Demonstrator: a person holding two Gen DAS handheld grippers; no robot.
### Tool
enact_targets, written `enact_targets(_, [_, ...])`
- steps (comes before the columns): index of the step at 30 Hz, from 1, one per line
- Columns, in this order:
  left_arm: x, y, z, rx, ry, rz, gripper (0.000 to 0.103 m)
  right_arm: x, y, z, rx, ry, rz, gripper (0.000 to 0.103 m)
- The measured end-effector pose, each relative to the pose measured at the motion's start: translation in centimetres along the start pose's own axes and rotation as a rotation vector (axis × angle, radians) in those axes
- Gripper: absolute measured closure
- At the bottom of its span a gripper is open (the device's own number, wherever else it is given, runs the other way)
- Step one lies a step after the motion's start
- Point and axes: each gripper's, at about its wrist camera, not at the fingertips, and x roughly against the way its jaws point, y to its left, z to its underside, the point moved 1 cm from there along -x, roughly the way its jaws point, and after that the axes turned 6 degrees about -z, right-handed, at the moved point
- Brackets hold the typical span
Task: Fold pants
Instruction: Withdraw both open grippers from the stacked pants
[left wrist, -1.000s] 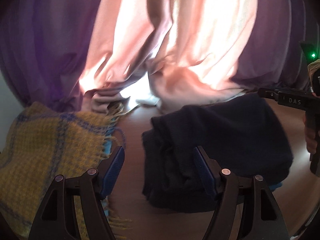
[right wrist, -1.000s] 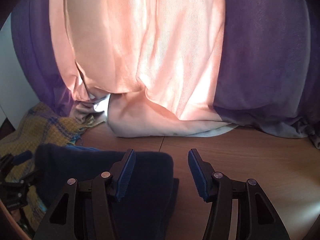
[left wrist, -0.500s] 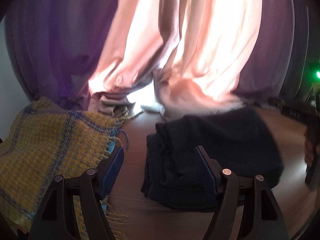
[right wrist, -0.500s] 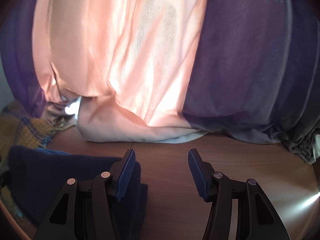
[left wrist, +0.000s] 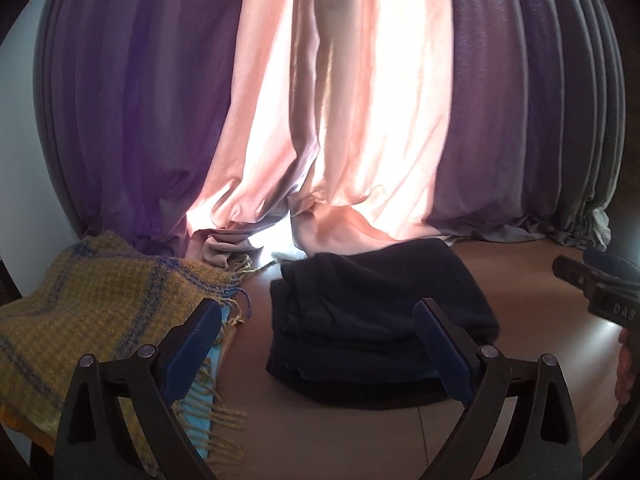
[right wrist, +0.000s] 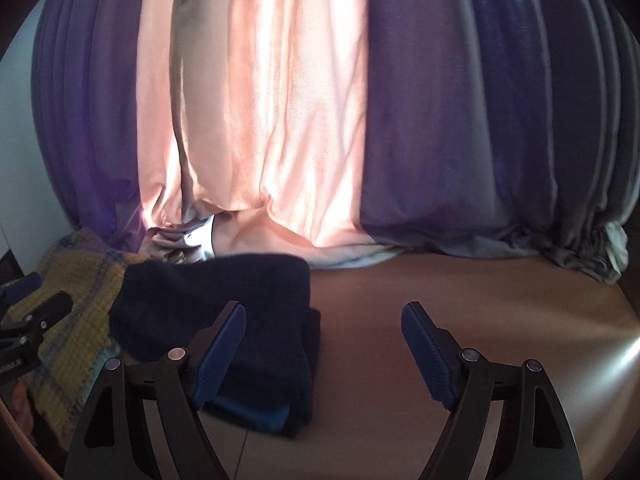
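The dark navy pants (left wrist: 376, 312) lie folded in a thick stack on the wooden table, just ahead of my left gripper (left wrist: 320, 344). That gripper is open and empty, its right finger in front of the stack's near right corner. In the right wrist view the folded pants (right wrist: 224, 312) sit at the left, partly behind the left finger of my right gripper (right wrist: 324, 340). The right gripper is open and empty above bare wood. The right gripper's body (left wrist: 600, 292) shows at the right edge of the left wrist view.
A yellow and blue fringed woven blanket (left wrist: 92, 312) lies left of the pants, also showing in the right wrist view (right wrist: 68, 320). Pink and purple curtains (left wrist: 360, 120) hang along the far table edge and bunch onto it. Bare wood (right wrist: 460, 292) lies right of the pants.
Both grippers have pulled back and risen from the pants, so the whole stack now shows. The pants lie still and both grippers stay open.
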Motion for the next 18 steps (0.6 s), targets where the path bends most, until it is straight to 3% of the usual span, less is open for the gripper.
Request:
enact_targets(7, [4.5,-3.1,2.6,-0.027,-0.018,0.017,0.0,5.4,0.5,3.8,0.047,-0.024,0.014,0.017])
enact_targets(18, [12.0,-6.9,6.6,-0.031,-0.051,0.005,0.0,13.5,-0.7,8.6,0.082,-0.058,0.0,0.017])
